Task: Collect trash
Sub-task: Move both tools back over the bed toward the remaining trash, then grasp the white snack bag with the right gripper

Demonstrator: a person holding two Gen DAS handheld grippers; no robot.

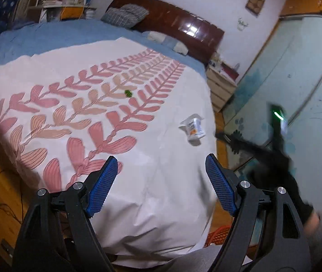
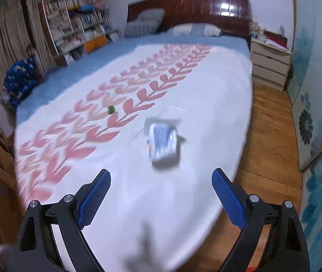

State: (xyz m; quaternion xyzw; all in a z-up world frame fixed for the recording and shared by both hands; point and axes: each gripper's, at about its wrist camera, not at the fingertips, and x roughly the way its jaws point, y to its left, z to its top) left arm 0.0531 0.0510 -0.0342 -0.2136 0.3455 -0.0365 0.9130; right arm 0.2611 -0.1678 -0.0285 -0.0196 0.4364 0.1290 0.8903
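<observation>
Both tools tilt down over the bed, jaws spread.

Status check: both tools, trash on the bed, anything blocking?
Left tool open, empty. Right tool open, empty. White plastic yogurt cup tipped on white leaf-print bedspread, small green scrap farther up. Nothing blocking either.

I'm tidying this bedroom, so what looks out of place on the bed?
Two bits of litter lie on the leaf-print bedspread: an empty yogurt cup tipped on its side near the bed's right edge, and a small green scrap further in, on the pink pattern.
</observation>
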